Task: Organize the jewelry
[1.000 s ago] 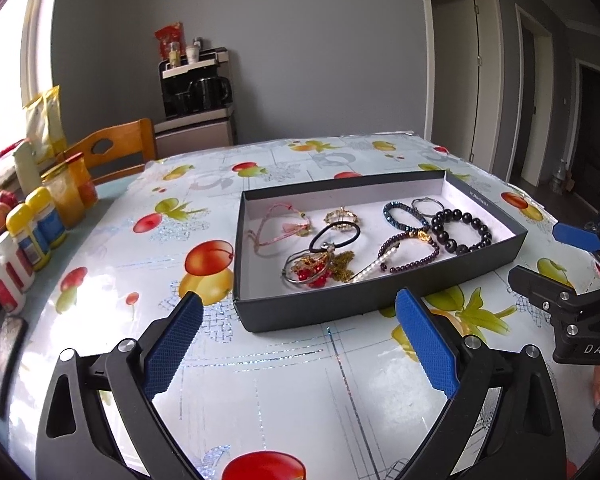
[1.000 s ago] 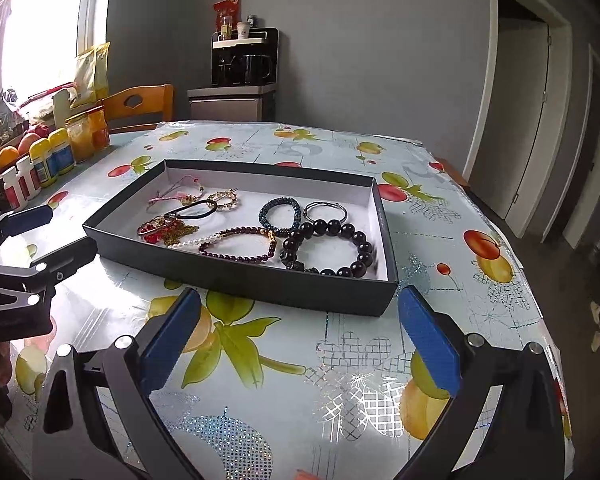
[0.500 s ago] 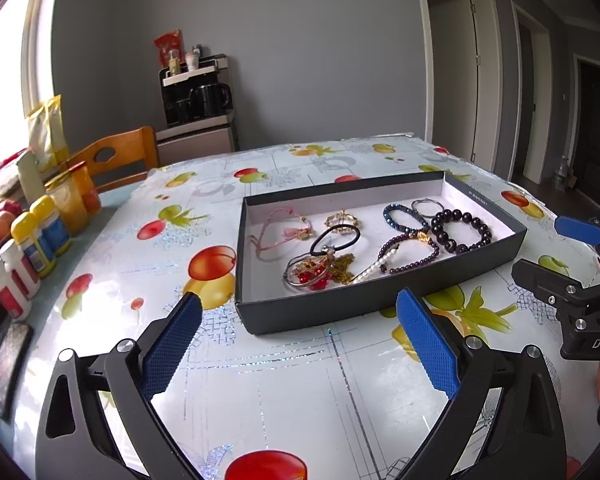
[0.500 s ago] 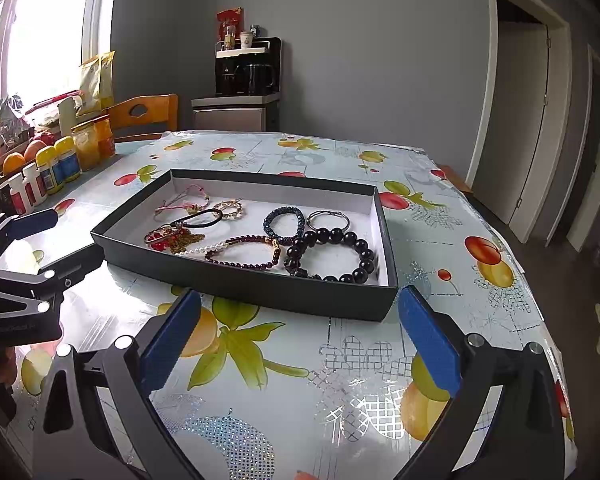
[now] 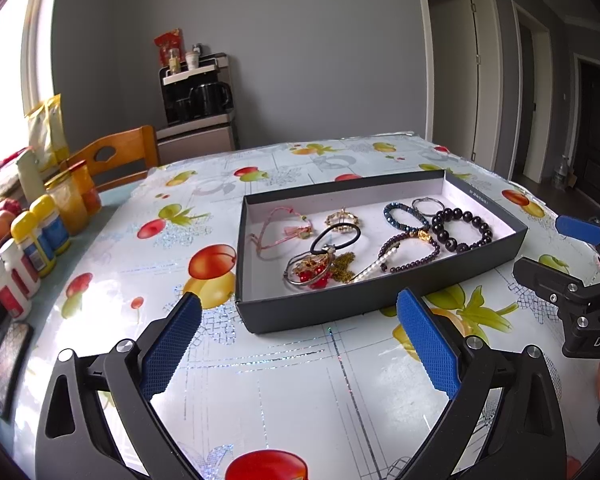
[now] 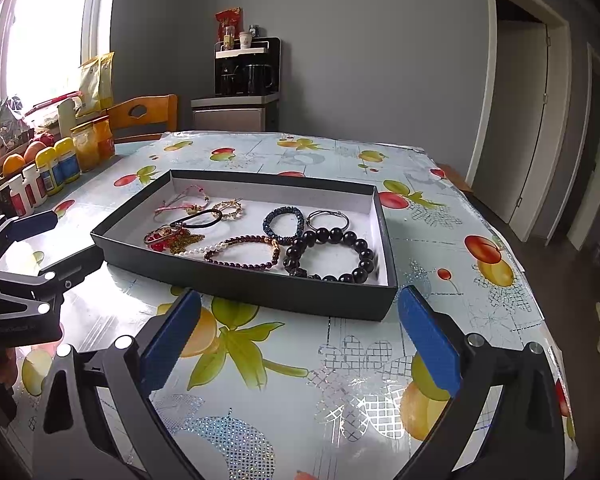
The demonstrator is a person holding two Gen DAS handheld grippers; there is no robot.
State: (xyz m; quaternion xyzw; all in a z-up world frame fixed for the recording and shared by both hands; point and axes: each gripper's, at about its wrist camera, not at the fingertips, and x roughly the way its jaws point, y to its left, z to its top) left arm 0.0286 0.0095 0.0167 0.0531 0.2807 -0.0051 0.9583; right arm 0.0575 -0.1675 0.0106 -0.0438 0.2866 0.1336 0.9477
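Both the left gripper (image 5: pixel 298 342) and right gripper (image 6: pixel 300 340) hung wide open, empty, before the black jewelry tray (image 6: pixel 244 280)

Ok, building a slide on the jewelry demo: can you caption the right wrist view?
Open right tongs hover before a black tray of bracelets on a fruit-print tablecloth.

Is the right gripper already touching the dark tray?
Apart. In the right wrist view, bare tablecloth shows between the open right gripper and the tray.
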